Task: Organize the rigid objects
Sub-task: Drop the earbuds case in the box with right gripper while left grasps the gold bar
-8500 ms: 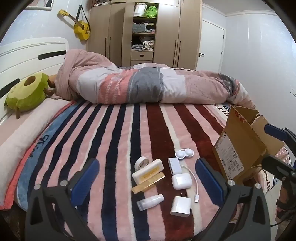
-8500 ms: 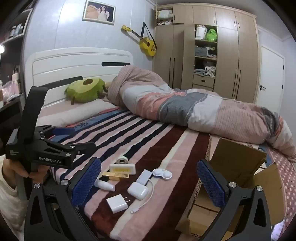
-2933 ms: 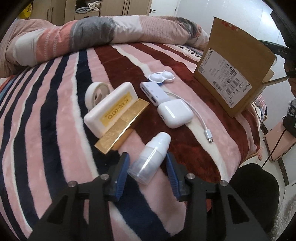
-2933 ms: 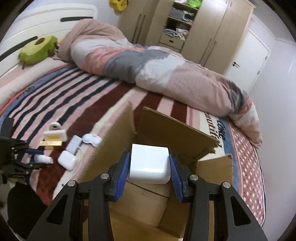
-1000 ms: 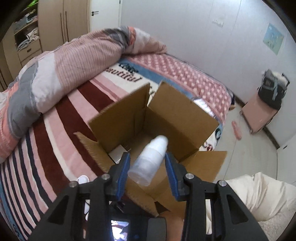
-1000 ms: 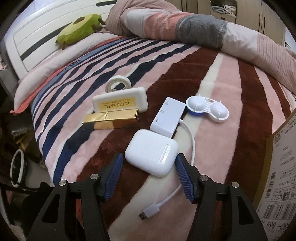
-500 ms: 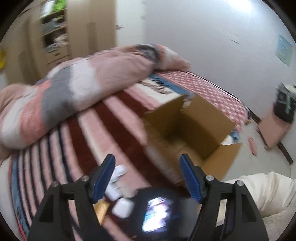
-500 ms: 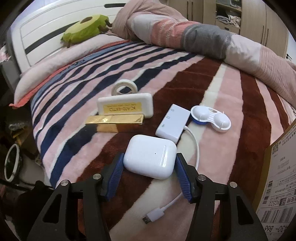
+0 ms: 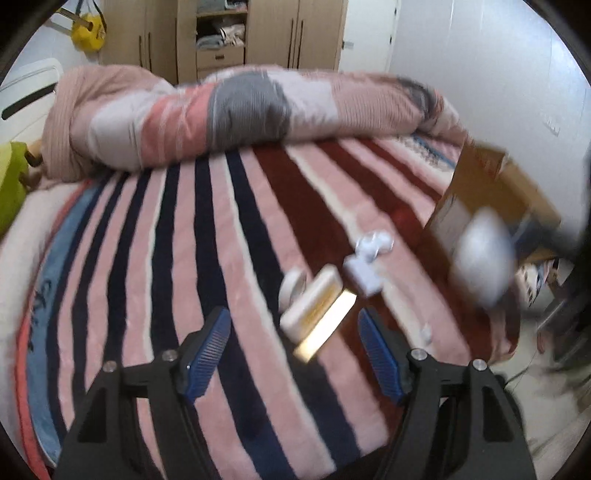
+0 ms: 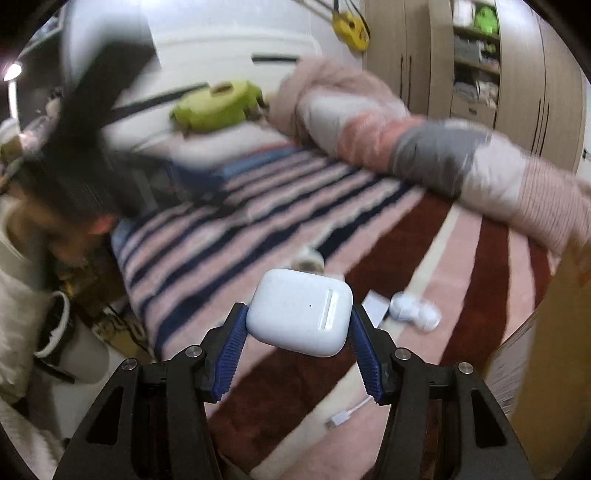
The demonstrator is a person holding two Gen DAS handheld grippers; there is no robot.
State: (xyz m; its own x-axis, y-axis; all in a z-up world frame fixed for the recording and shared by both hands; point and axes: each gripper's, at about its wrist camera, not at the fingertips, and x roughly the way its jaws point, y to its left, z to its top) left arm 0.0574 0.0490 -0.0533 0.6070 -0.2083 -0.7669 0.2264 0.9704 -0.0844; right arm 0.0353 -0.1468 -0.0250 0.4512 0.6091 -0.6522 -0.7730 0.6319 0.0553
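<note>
left wrist view: left gripper [image 9: 291,349] stood wide open, nothing between the blue pads [image 9: 207,354], hanging over the striped blanket [image 9: 177,229]. frame was motion-blurred. just past the fingertips lay a cream case with a yellow label [image 9: 312,308], touching a gold bar [image 9: 327,330] on its near side and a tape roll [image 9: 291,286] on its far side. beyond those sat a white adapter [image 9: 364,275] and a small white two-cup case [image 9: 375,243], close together. cardboard box [image 9: 491,192] stood at the right edge of the bed. a blurred white earbud case [image 9: 484,260] showed in front of the box, up off the blanket, with dark blurred gripper parts to its right. rolled quilt [image 9: 240,110] ran across the far side of the bed, wardrobe [image 9: 229,33] behind.

right wrist view: right gripper [image 10: 297,339] was clamped on the earbud case [image 10: 301,312], both blue pads [image 10: 231,349] pressing its sides, case clear of the blanket [image 10: 424,266] and tilted. below it a white cable end [image 10: 338,419] lay on the blanket. the two-cup case [image 10: 415,310] sat to the right, a white adapter corner [image 10: 376,304] just beside it, partly hidden by the right finger. tape roll [image 10: 308,260] peeked out behind the held case. box wall [image 10: 554,332] filled the right edge. green plush toy [image 10: 218,101] lay near the headboard. a dark blurred shape at upper left, above a cream sleeve [image 10: 14,295], looked like the left gripper; couldn't tell its state from here.
</note>
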